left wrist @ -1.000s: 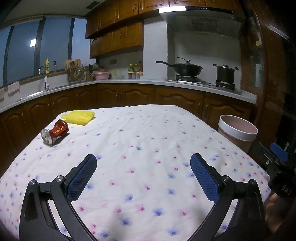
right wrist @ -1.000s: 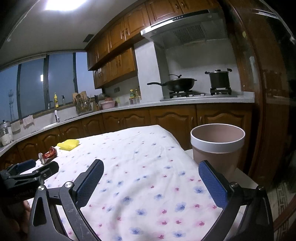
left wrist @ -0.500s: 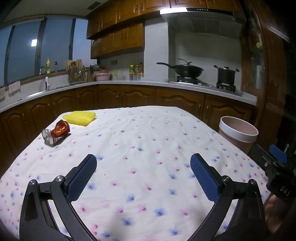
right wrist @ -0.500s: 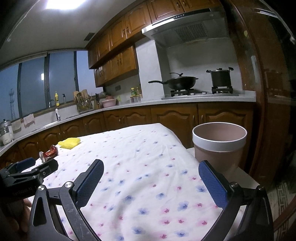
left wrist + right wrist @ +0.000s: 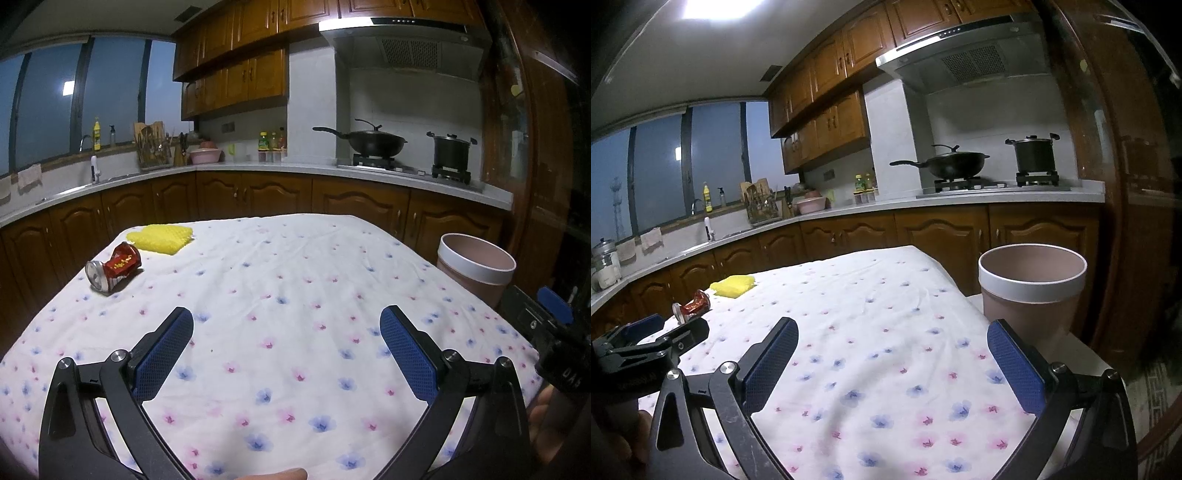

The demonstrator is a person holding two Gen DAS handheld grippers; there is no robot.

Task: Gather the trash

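I hold both the left gripper and right gripper wide and empty above the counter, well apart from the crushed can.

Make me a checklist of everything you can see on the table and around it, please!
Surface: table under a white flowered cloth.
Job's things: crushed red can lying on its side, far left; pink bin beside the table's right edge.
Clutter: yellow cloth just behind the can.
Grippers: left claw open, empty; right claw open, empty.
Cables: nothing seen.
Surroundings: wok and pot on the stove, wooden cabinets, dark window.
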